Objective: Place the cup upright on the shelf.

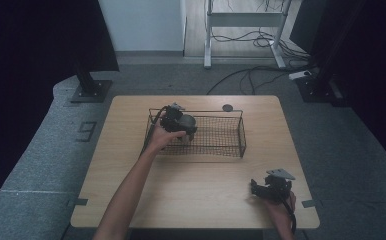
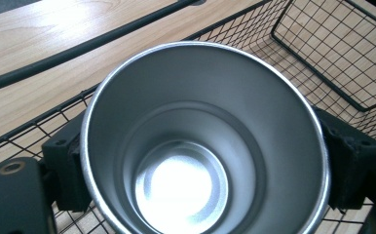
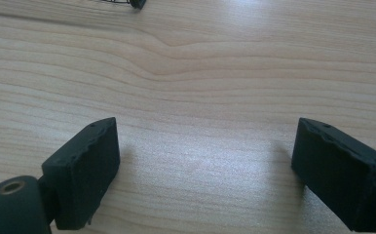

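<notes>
Right now the left gripper is clamped on a steel cup, its jaws pressing the cup's outer wall on opposite sides, and it holds the cup inside the wire basket at the basket's left end on the bench. Whether the cup's base already touches the mesh floor I cannot tell. The step looks like setting the cup down in the basket, so keep it upright, lower it until the base sits flat on the mesh, and release only then, with the jaws clear of the basket's rim. Meanwhile the right gripper rests spread wide and empty on the bench's near right corner, well apart from the basket.
</notes>
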The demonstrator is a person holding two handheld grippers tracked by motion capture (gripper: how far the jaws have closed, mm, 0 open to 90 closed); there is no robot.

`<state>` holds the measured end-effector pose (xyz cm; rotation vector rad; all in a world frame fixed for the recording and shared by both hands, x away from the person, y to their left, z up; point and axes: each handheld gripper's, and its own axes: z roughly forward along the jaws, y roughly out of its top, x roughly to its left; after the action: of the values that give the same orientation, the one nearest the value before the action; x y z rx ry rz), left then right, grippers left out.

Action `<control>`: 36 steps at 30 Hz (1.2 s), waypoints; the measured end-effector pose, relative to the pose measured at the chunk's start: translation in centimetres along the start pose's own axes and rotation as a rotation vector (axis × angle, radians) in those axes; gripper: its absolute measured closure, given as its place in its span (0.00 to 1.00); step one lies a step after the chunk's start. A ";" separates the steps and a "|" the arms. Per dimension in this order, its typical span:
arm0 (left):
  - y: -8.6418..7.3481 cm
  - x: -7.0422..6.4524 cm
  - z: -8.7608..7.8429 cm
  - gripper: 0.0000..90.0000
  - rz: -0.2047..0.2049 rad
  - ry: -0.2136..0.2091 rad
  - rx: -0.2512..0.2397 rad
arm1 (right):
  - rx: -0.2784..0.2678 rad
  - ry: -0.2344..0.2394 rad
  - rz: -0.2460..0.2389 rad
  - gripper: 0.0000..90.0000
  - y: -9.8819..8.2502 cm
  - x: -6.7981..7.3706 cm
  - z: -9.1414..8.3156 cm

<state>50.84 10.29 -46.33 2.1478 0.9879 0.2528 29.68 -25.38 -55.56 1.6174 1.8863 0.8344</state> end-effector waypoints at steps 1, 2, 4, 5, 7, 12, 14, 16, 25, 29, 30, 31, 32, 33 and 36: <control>0.0 0.0 0.0 0.15 -0.003 -0.002 0.002 | 0.000 0.000 0.000 0.11 0.0 0.0 0.0; 0.0 0.1 0.2 0.15 -0.005 -0.002 0.004 | 0.000 -0.001 0.000 0.11 0.0 0.0 0.0; 0.0 0.1 0.4 0.15 -0.009 -0.002 0.010 | 0.000 -0.001 0.000 0.11 0.0 0.0 0.0; 0.0 0.1 0.4 0.15 -0.009 -0.002 0.010 | 0.000 -0.001 0.000 0.11 0.0 0.0 0.0; -0.1 0.2 0.5 0.15 -0.009 -0.002 0.019 | 0.000 0.000 0.000 0.11 0.0 0.0 0.0; -0.2 0.2 1.0 0.14 -0.008 -0.005 0.047 | 0.000 0.000 0.000 0.11 0.0 0.0 0.0; -0.3 0.2 1.2 0.14 -0.012 -0.008 0.059 | -0.002 -0.001 0.001 0.11 0.0 0.0 0.0; -0.2 0.2 1.2 0.15 -0.007 -0.002 0.058 | -0.002 0.000 0.001 0.11 0.0 0.0 0.0; -0.3 0.1 1.5 0.15 0.000 0.008 0.099 | -0.001 -0.001 0.001 0.11 0.0 0.0 0.0; -0.4 0.0 1.7 0.15 0.005 0.022 0.119 | -0.002 -0.001 0.000 0.11 0.0 0.0 0.0; -0.4 0.0 1.7 0.15 0.005 0.025 0.120 | -0.002 -0.001 0.000 0.11 0.0 0.0 0.0; -0.3 0.0 1.7 0.15 0.004 0.026 0.121 | -0.002 0.000 0.000 0.11 0.0 0.0 0.0; -0.4 0.0 1.7 0.15 0.001 0.026 0.121 | -0.002 -0.001 0.000 0.11 0.0 0.0 0.0; -0.4 0.0 1.7 0.15 -0.002 0.026 0.123 | -0.002 0.000 0.000 0.11 0.0 0.0 0.0; -0.4 0.1 1.9 0.14 -0.010 0.031 0.144 | -0.002 0.000 0.001 0.11 0.0 0.0 0.0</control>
<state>51.52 9.45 -47.96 2.2739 1.0625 0.2167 29.68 -25.37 -55.57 1.6172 1.8846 0.8359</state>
